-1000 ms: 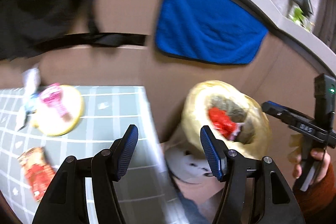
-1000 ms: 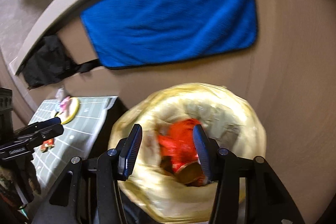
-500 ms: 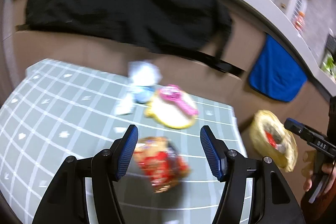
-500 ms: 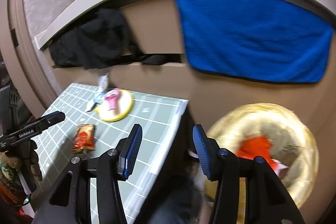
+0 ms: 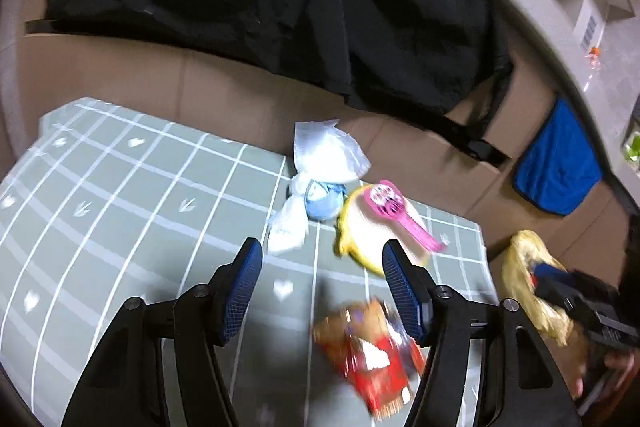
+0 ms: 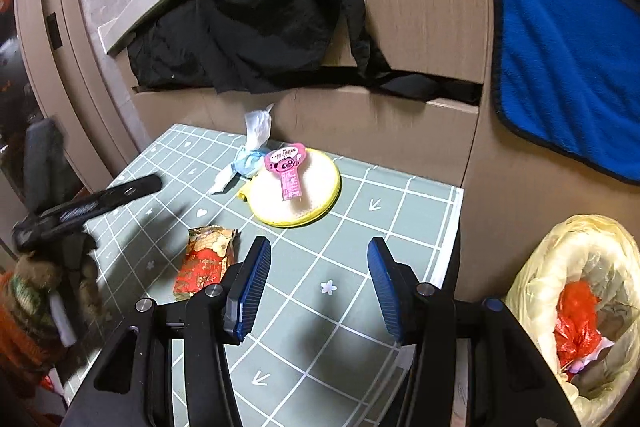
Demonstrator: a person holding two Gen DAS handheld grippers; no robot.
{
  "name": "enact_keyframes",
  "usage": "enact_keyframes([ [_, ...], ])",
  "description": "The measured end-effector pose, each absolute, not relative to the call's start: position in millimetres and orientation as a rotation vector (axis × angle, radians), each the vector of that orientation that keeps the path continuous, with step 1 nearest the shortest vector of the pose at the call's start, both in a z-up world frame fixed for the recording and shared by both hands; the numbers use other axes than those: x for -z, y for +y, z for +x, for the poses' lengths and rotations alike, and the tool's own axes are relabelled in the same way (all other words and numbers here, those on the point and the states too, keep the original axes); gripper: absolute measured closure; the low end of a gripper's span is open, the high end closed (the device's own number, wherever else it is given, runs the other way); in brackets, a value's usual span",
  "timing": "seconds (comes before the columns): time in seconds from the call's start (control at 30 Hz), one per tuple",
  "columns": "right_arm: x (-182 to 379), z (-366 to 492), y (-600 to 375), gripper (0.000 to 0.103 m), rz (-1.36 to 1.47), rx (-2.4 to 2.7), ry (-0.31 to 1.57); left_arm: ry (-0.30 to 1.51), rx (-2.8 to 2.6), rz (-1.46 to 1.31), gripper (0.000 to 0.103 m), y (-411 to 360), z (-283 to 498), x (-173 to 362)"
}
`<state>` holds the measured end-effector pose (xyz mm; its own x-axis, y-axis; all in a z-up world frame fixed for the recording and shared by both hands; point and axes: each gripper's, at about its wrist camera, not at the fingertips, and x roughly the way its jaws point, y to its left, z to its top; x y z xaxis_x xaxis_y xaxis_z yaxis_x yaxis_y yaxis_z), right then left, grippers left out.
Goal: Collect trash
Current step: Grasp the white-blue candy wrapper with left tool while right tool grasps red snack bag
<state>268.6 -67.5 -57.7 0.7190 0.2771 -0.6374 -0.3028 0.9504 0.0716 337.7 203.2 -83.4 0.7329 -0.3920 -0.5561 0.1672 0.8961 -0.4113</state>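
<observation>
A small table under a grey-green checked cloth [image 6: 360,227] stands against a brown cardboard wall hung with a black garment [image 6: 260,27] and a blue towel [image 6: 560,67]. Reading left to right in the right wrist view: my left gripper [image 6: 132,187] reaches in over the cloth's left edge, and from its own camera I see its jaws spread with nothing between the pads; they have just opened a little further. Next lies the red snack wrapper [image 6: 204,261], flat on the cloth, which in the left wrist view sits just below and between the blue pads of that gripper. Beyond it, near the wall, a crumpled white and blue wrapper [image 6: 250,155] touches a yellow-rimmed disc [image 6: 296,195] on which a pink lollipop-shaped packet [image 6: 286,167] rests. My right gripper [image 6: 316,287] hangs over bare cloth, jaws apart and empty. At far right, off the table, the yellow trash bag [image 6: 560,267] stands open with red waste inside. A second ago both cameras faced that bag; both now face the table. I judge a fresh pickup is beginning, the red wrapper the likely next item.
</observation>
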Motion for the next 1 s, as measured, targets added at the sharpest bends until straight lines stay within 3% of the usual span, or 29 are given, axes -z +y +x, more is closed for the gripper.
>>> enact_keyframes([
  [0.37,77,280,-99,0.055,-0.008,-0.299,0.763,0.867,0.279,-0.359,0.04,172,456,112],
  [0.43,82,285,-105,0.055,0.017,-0.303,0.781,0.877,0.264,-0.348,0.052,169,457,115],
  [0.53,83,288,-103,0.055,0.022,-0.326,0.794,0.896,0.28,-0.37,0.057,172,445,115],
  [1.0,88,297,-16,0.055,-0.111,-0.493,0.843,0.779,0.14,-0.4,0.057,248,283,88],
])
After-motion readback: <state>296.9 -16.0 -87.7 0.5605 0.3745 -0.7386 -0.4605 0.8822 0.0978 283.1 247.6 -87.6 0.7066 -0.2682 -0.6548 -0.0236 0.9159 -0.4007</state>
